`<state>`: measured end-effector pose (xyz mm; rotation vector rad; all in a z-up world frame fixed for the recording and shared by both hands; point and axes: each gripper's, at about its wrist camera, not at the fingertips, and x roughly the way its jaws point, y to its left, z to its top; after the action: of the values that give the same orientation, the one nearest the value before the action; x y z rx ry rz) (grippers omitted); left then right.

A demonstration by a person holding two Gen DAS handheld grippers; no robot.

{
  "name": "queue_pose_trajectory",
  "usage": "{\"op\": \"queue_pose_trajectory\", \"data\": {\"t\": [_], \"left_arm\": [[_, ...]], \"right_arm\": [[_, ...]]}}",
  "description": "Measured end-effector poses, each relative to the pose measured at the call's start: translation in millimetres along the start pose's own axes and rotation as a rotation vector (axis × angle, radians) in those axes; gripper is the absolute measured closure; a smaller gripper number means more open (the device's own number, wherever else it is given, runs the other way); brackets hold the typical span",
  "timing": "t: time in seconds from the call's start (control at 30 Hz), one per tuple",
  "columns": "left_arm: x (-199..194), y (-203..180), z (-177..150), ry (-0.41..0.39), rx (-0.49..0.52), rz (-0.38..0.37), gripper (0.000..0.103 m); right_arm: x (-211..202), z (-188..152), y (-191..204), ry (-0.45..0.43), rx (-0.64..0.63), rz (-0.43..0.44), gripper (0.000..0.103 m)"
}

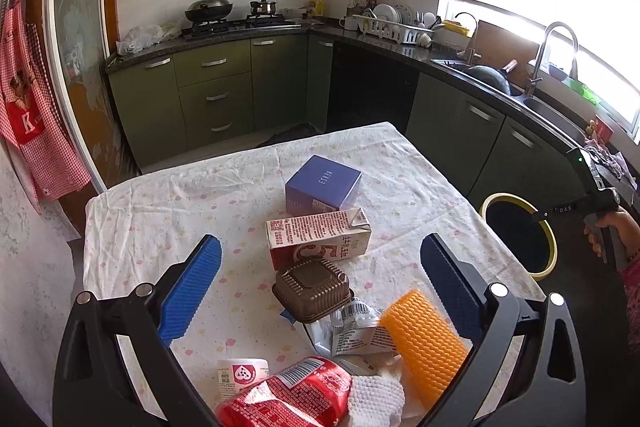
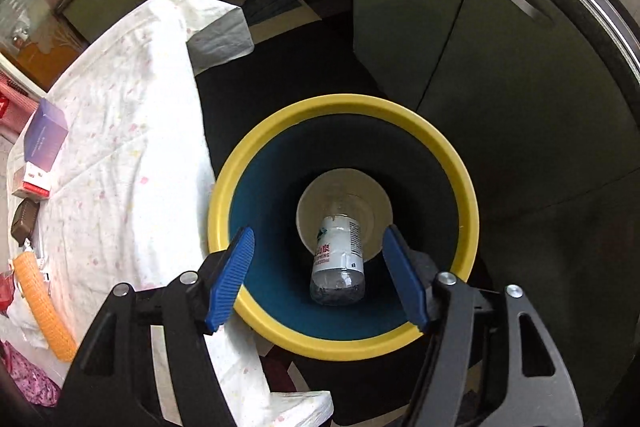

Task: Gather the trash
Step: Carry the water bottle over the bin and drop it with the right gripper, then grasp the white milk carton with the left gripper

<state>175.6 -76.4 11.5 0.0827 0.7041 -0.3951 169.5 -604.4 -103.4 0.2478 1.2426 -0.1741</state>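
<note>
My right gripper [image 2: 318, 235] points down into a dark bin with a yellow rim [image 2: 344, 103] on the floor beside the table. A clear plastic bottle with a white label [image 2: 338, 255] is inside the bin's mouth, neck down, between the blue pads but clear of both. Whether it rests on the bottom I cannot tell. My left gripper [image 1: 320, 251] is open above the table, with nothing between its pads. Under it lie a milk carton [image 1: 320, 237], a purple box [image 1: 322, 183], a brown plastic tray [image 1: 312, 291], a foil wrapper [image 1: 352, 331], an orange foam net [image 1: 424, 343] and a red packet [image 1: 288, 395].
The table wears a white flowered cloth [image 1: 160, 211]. The bin's rim [image 1: 550, 247] shows off the table's right edge, below a hand [image 1: 612, 231] on the other gripper's handle. Green cabinets [image 2: 460, 7] stand close behind the bin. A white pot [image 1: 240, 375] and a white foam net [image 1: 376, 399] lie near me.
</note>
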Motion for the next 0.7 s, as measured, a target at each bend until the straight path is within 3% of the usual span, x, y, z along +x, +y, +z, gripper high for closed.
{"op": "queue_pose_trajectory", "data": {"t": [0.33,0.47,0.57,0.7], "left_arm": [[1.3,-49.8,-31.3,0.126,0.014,-0.058,0.005],[14.5,-61.1,-18.9,0.200,0.037,-0.107,0.005],[24.9,-56.1,5.6,0.214,0.112,-0.141,0.005],[42.3,-40.5,36.3,0.206,0.317,-0.234,0.005]], "right_arm": [[-16.6,-36.2,20.7,-0.043,-0.070,0.096,0.039],[-21.7,-45.4,26.1,-0.052,-0.103,0.104,0.039],[-27.6,-53.6,25.1,-0.068,-0.117,0.111,0.039],[-29.9,-57.9,20.3,-0.077,-0.118,0.119,0.039]]}}
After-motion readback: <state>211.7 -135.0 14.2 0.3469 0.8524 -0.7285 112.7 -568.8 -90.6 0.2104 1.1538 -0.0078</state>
